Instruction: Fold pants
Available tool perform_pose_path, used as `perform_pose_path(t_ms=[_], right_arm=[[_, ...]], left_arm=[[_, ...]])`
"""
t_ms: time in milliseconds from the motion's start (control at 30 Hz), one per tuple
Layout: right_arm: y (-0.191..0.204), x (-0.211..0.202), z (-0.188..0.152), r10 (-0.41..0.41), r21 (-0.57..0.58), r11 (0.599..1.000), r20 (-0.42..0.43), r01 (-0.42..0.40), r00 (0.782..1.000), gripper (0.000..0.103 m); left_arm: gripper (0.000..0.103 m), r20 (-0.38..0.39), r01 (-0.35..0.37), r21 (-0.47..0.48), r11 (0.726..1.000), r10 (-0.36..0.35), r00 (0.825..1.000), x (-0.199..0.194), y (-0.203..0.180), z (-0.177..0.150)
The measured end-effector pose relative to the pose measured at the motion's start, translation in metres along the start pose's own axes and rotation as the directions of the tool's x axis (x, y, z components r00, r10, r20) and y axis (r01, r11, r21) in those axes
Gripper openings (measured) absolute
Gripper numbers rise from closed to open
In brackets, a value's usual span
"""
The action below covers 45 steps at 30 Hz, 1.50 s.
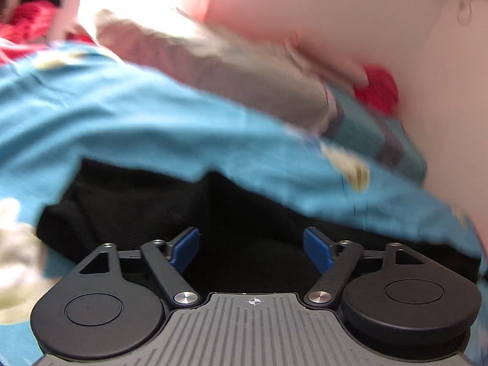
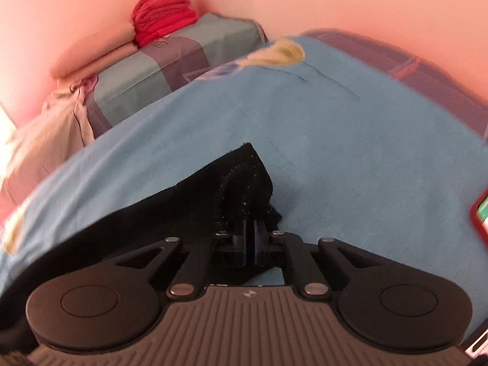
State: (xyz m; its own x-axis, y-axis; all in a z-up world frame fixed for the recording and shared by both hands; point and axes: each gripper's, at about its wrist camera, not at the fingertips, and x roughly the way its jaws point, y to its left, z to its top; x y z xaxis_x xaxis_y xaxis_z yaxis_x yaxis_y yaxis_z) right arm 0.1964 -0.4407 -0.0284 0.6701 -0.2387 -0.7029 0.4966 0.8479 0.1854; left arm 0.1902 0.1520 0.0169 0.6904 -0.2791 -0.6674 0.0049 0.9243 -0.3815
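Blue bedsheet fills mid-frame beneath a pink wall. Black pants lie at lower centre. Left gripper hangs over them, jaws apart; right gripper is clamped on their bunched edge.

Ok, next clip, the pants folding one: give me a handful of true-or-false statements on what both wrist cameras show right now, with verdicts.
1. The left gripper is open, with black pants below it. True.
2. The right gripper is open and empty. False: its jaws are shut on an edge of the pants.
3. The pants lie on a blue sheet. True.
4. The pants are white. False: they are black.
5. A red cloth sits on top of a grey-checked pillow. True.
6. A phone lies on the pants. False: it lies on the sheet at the right edge, apart from them.
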Motion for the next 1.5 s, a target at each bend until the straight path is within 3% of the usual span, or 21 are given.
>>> perform_pose_path(t_ms=[67, 167, 233, 300, 333, 400, 467, 533, 600, 667, 767, 833, 900, 967, 1033, 1100, 1200, 1267, 1333, 1433, 1500], right_arm=[[-0.007, -0.014, 0.011, -0.009, 0.018, 1.0, 0.09, 0.008, 0.996, 0.007], [-0.026, -0.007, 0.025, -0.01, 0.073, 0.997, 0.101, 0.002, 0.995, 0.007], [-0.033, 0.008, 0.024, -0.102, 0.091, 0.991, 0.024, 0.1, 0.994, 0.007], [-0.032, 0.002, 0.017, -0.191, 0.073, 0.98, 0.062, 0.187, 0.98, 0.012], [-0.03, -0.009, 0.01, -0.179, 0.064, 0.983, 0.107, 0.173, 0.978, 0.014], [-0.016, -0.031, -0.001, -0.11, -0.002, 0.994, 0.158, 0.111, 0.981, 0.035], [0.014, -0.051, -0.013, 0.003, -0.132, 0.991, 0.183, 0.021, 0.983, 0.038], [0.049, -0.066, -0.024, 0.138, -0.269, 0.959, 0.167, -0.09, 0.976, 0.04], [0.084, -0.07, -0.031, 0.259, -0.357, 0.911, 0.103, -0.207, 0.96, 0.05], [0.115, -0.068, -0.044, 0.348, -0.414, 0.856, 0.022, -0.308, 0.937, 0.05], [0.151, -0.055, -0.065, 0.388, -0.476, 0.791, -0.095, -0.384, 0.917, 0.05], [0.168, -0.043, -0.086, 0.333, -0.532, 0.733, -0.263, -0.424, 0.906, 0.051], [0.176, -0.057, -0.094, 0.29, -0.652, 0.67, -0.21, -0.355, 0.934, 0.053], [0.183, -0.075, -0.086, 0.276, -0.682, 0.651, -0.197, -0.334, 0.941, 0.053], [0.192, -0.091, -0.072, 0.35, -0.675, 0.631, -0.191, -0.382, 0.917, 0.054], [0.221, -0.111, -0.065, 0.439, -0.684, 0.588, -0.178, -0.431, 0.881, 0.057], [0.289, -0.153, -0.083, 0.61, -0.746, 0.406, -0.209, -0.528, 0.764, 0.063], [0.34, -0.176, -0.122, 0.665, -0.838, 0.232, -0.234, -0.494, 0.709, 0.066], [0.376, -0.188, -0.165, 0.665, -0.911, 0.073, -0.259, -0.407, 0.7, 0.066], [0.413, -0.19, -0.244, 0.657, -0.974, -0.169, -0.226, -0.152, 0.719, 0.066], [0.426, -0.182, -0.28, 0.657, -0.958, -0.286, -0.205, -0.012, 0.725, 0.066]], left_arm=[[0.103, -0.115, 0.073, -0.024, 0.997, -0.075, 0.99, 0.016, 0.005, -0.011], [0.103, -0.116, 0.107, -0.01, 0.994, -0.107, 0.987, 0.01, 0.008, -0.029], [0.103, -0.12, 0.135, -0.032, 0.99, -0.138, 0.983, 0.002, 0.012, -0.033], [0.103, -0.133, 0.187, -0.08, 0.979, -0.197, 0.971, -0.004, 0.02, -0.037], [0.103, -0.139, 0.203, -0.1, 0.974, -0.215, 0.967, -0.006, 0.023, -0.039], [0.103, -0.134, 0.209, -0.116, 0.971, -0.223, 0.965, -0.013, 0.028, -0.044], [0.103, -0.093, 0.199, -0.089, 0.976, -0.207, 0.974, -0.024, 0.025, -0.045], [0.103, -0.039, 0.201, -0.06, 0.978, -0.203, 0.978, -0.035, 0.02, -0.044], [0.103, 0.018, 0.205, -0.037, 0.978, -0.204, 0.979, -0.044, 0.015, -0.038], [0.103, 0.06, 0.167, -0.024, 0.986, -0.165, 0.984, -0.046, 0.012, -0.032], [0.103, 0.082, 0.07, -0.019, 0.997, -0.068, 0.994, -0.04, 0.014, -0.021], [0.103, 0.067, -0.021, -0.017, 1.0, 0.022, 0.998, -0.033, 0.02, -0.016], [0.103, 0.073, -0.034, -0.024, 0.999, 0.036, 0.997, -0.035, 0.028, -0.017], [0.103, 0.122, -0.017, -0.051, 0.999, 0.023, 0.992, -0.047, 0.04, -0.016], [0.103, 0.181, -0.032, -0.089, 0.996, 0.048, 0.982, -0.059, 0.052, -0.013], [0.103, 0.187, -0.131, -0.153, 0.98, 0.159, 0.969, -0.067, 0.065, -0.01], [0.103, 0.227, -0.29, -0.232, 0.929, 0.341, 0.912, -0.085, 0.084, -0.013], [0.103, 0.224, -0.359, -0.296, 0.885, 0.429, 0.875, -0.094, 0.101, -0.014], [0.103, 0.229, -0.348, -0.357, 0.867, 0.442, 0.867, -0.102, 0.117, -0.015], [0.103, 0.235, -0.305, -0.413, 0.858, 0.424, 0.875, -0.109, 0.133, -0.018], [0.103, 0.229, -0.296, -0.424, 0.856, 0.418, 0.879, -0.108, 0.139, -0.016]])
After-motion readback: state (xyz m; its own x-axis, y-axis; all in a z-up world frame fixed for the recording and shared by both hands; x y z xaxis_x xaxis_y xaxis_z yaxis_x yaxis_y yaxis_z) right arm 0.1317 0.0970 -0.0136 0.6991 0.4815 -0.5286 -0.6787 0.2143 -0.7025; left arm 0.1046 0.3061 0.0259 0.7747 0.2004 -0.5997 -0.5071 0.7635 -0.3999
